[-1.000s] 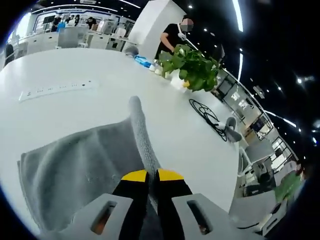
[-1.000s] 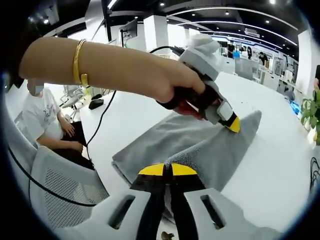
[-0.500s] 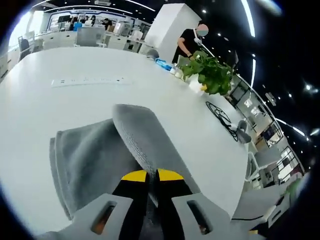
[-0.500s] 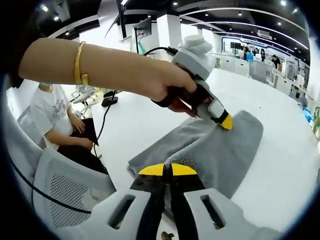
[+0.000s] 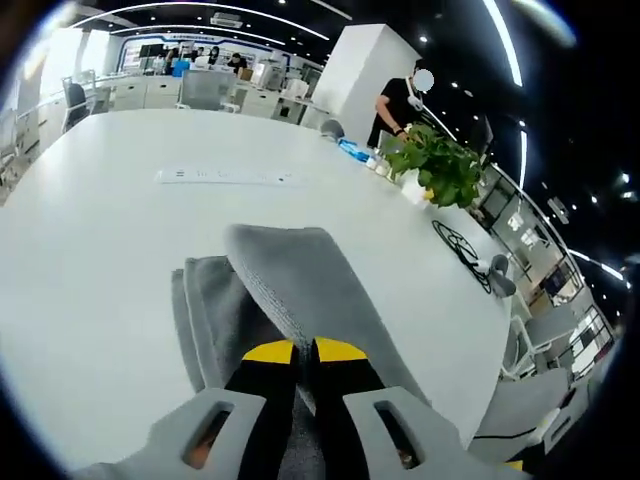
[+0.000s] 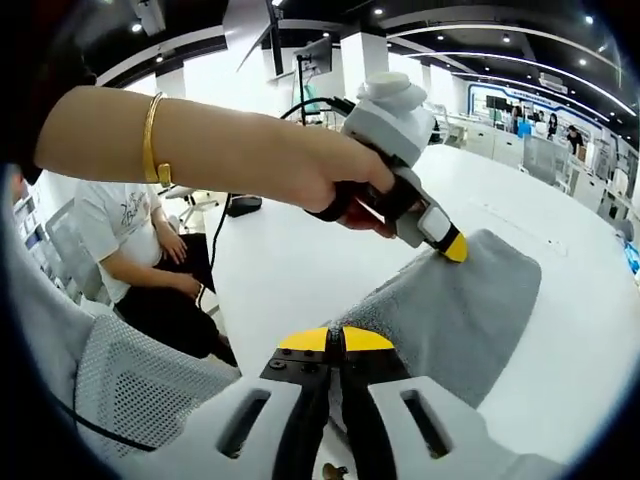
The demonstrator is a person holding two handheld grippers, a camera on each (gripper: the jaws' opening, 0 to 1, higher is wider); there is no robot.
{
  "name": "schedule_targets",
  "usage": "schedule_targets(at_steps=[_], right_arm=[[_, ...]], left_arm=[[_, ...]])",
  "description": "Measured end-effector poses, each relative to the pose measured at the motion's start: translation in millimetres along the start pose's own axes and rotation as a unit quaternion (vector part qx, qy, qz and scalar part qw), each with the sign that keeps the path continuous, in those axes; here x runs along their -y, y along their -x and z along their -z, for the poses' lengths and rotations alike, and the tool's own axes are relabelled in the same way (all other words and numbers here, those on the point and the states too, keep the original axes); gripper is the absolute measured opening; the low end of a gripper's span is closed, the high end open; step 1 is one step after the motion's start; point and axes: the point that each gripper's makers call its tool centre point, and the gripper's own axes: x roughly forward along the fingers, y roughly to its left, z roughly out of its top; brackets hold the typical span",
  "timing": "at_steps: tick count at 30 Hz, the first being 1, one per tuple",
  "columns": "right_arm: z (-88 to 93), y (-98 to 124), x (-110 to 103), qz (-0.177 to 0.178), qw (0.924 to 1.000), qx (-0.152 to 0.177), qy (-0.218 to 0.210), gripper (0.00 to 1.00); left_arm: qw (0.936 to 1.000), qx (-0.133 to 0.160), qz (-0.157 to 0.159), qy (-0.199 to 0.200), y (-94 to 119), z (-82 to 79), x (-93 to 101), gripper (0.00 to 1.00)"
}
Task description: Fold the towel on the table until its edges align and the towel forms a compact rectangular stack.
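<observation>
A grey towel (image 5: 300, 285) lies on the white table (image 5: 90, 240); its upper layer is lifted and carried over the lower layer (image 5: 210, 310). My left gripper (image 5: 304, 352) is shut on one towel edge, seen in the left gripper view. In the right gripper view my right gripper (image 6: 335, 340) is shut on the near edge of the towel (image 6: 460, 320). The left gripper (image 6: 452, 247) comes in from the left there, held by a person's hand (image 6: 340, 185), pinching the towel's raised edge.
A power strip (image 5: 230, 177) lies far across the table. A potted plant (image 5: 440, 165), a black cable coil (image 5: 462, 245) and small items stand near the far right edge. A seated person (image 6: 140, 250) and a mesh chair (image 6: 120, 400) are beside the table.
Both grippers have carried the held towel edge across, so the upper layer now covers more of the lower layer. The lower layer's visible strip has narrowed.
</observation>
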Motion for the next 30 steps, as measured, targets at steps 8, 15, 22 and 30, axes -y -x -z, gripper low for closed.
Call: schedule_targets(at_steps=[8, 15, 22, 30], right_arm=[[8.6, -17, -18, -0.018, 0.9995, -0.018, 0.016, 0.00], [14.5, -27, -25, -0.021, 0.9989, -0.031, 0.029, 0.00], [33.5, -44, -31, -0.026, 0.9969, -0.061, 0.042, 0.00], [45.5, -55, -35, -0.041, 0.9956, -0.075, 0.039, 0.01]], left_arm=[[0.9996, 0.015, -0.023, -0.003, 15, 4.1, -16.2, 0.05], [0.9991, 0.024, -0.036, -0.001, 20, 8.7, -25.1, 0.05], [0.9987, 0.000, -0.050, 0.009, 18, 26.9, -37.3, 0.05], [0.9959, -0.024, -0.080, 0.034, 15, 55.5, -49.6, 0.06]])
